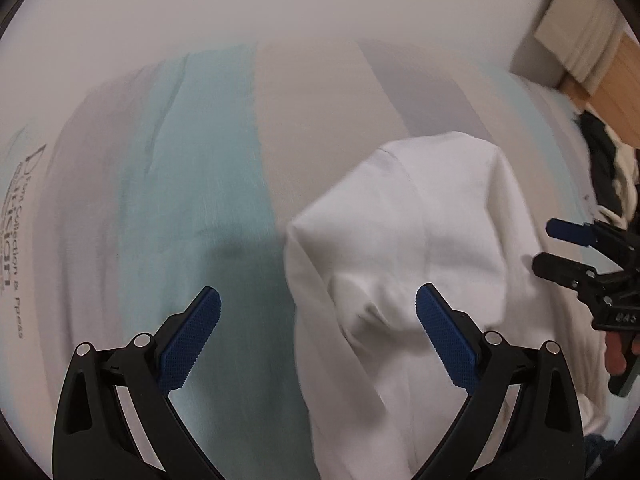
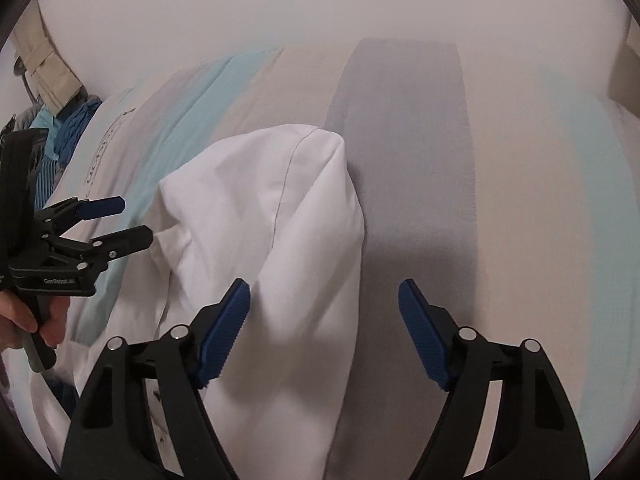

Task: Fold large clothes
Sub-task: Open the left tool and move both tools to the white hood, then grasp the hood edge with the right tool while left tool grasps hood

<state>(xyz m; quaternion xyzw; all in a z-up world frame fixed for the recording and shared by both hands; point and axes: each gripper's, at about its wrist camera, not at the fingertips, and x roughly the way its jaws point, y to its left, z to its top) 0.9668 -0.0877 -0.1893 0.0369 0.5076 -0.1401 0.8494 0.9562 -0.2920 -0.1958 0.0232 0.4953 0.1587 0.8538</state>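
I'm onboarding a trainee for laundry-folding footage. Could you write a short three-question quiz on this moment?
1. True or false: the left tool is clamped on the white garment.
2. Which stripe of the bed cover does the garment's right edge border in the right wrist view? A) teal B) grey C) beige
3. Fill in: in the left wrist view, the right tool shows at the picture's ____ edge.

Key:
1. False. Both tools stand open above the cloth, nothing between the pads.
2. B, the grey stripe.
3. Right.
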